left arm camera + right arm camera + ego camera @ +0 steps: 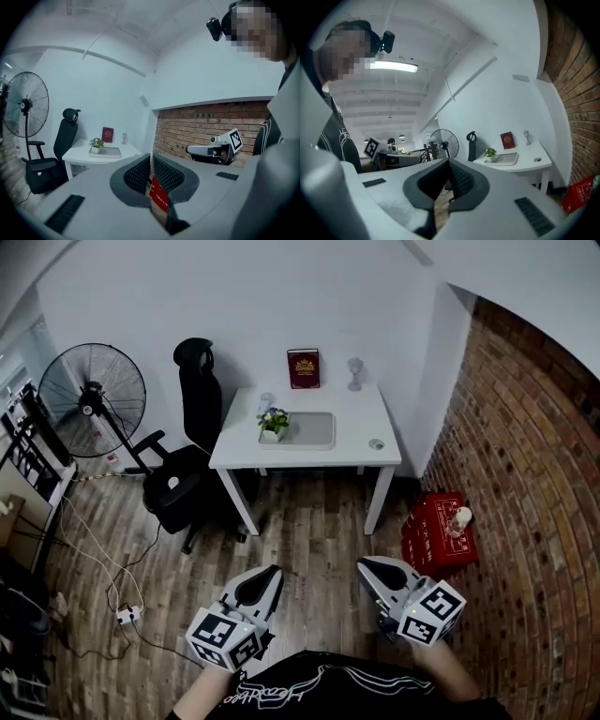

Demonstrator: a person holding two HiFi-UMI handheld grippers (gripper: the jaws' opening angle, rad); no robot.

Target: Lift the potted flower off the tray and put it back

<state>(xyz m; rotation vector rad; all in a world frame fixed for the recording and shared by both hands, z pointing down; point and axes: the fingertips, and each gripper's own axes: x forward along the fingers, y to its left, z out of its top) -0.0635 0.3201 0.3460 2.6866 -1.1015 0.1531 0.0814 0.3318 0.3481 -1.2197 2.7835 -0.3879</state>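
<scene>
White square table [356,451] seen well ahead.
A small green potted flower [273,424] is stood at the flat grey tray's [317,431] left end. Left gripper [271,572] and right gripper [367,564] are held closed and empty, presumably pending the approach, flanked by a black office chair [187,470] and red crate [436,532].

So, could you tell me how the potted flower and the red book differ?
The potted flower sits at the left end of the tray; the red book stands off it, at the back of the white table by the wall. The potted flower is leafy green in a small white pot; the red book is flat, with a gold emblem. Both stand upright on the white table.
</scene>
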